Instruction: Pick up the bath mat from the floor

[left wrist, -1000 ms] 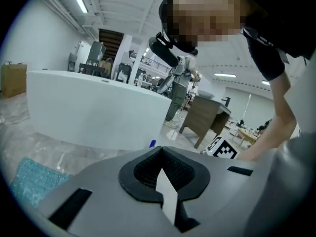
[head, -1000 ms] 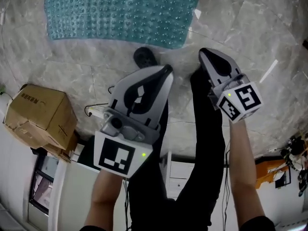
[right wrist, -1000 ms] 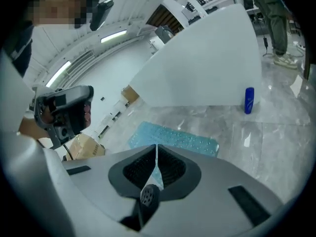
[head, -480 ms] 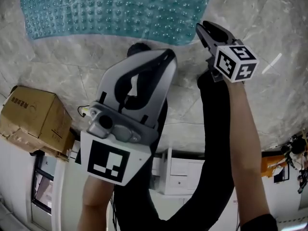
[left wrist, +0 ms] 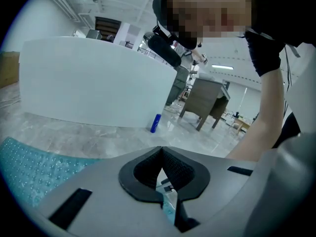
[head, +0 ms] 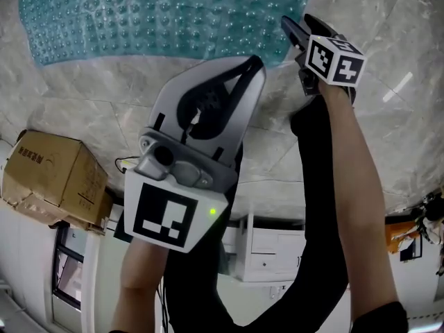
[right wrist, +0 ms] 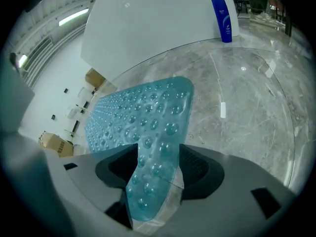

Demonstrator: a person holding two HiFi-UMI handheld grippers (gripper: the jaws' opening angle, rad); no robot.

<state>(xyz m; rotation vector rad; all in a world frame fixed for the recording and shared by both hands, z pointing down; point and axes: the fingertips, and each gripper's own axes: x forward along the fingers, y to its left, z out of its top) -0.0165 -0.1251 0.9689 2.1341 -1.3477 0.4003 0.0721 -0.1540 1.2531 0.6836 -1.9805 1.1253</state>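
Teal mat corner lies ungripped between right gripper's just-opened wide jaws; left gripper closed, empty; clamping likely next.

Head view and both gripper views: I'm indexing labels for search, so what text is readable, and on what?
Cardboard box: dark print on one face, too small to read.
Blue bottle: pale label print, too blurred to read.
Marker cubes: black-and-white square patterns, no words.
No text is legible.
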